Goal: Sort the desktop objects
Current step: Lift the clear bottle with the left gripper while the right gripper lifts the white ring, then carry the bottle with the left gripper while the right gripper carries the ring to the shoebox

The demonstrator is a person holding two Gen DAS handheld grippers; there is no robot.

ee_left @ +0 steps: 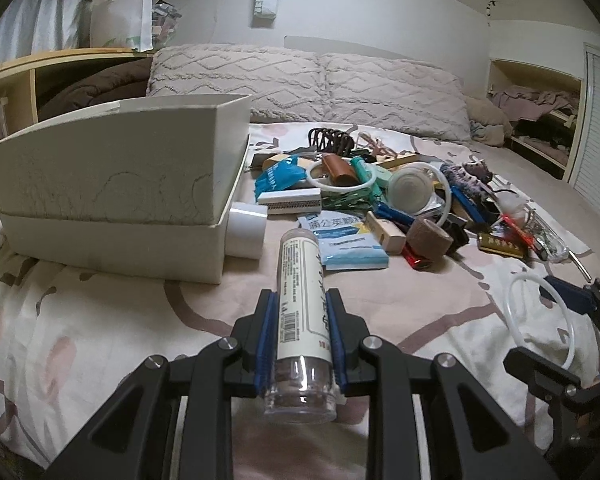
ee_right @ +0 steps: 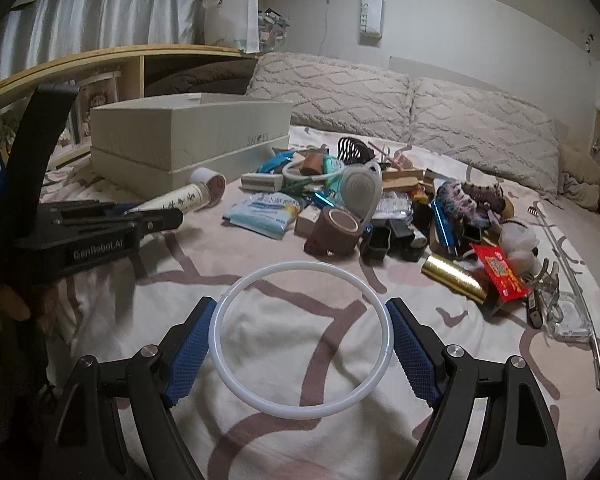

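A: Left gripper (ee_left: 300, 340): pads clamped on clear labelled tube (ee_left: 302, 304), held above bedsheet (ee_left: 100, 320), short of white box (ee_left: 120, 184), cap end pointing toward box corner.

B: Right gripper (ee_right: 302, 344): fingers (ee_right: 190, 352) spread wide, pressed against both sides of white ring (ee_right: 302, 340); ring spanned, not squeezed flat. Well short of white box, to its right.

A: Risk, left side: smooth tube, grip near base only. Possible slide or pivot downward through pads during tilt toward box.

B: Risk, right side: thin flexible ring, contact at two edge points. Possible buckling or pop-out under added squeeze; possible drop under relaxed squeeze. Both grippers close together; collision likely on simultaneous approach to box.

A: Also in path: white roll (ee_left: 246, 232) touching box front corner, liable to be knocked.

B: Hidden: box interior not visible from either view; contents and free room unknown. Clutter pile (ee_right: 380, 208) right of box heavily overlapped; many items not identifiable. Tube label text unreadable. Right edge of pile cut off in left wrist view.
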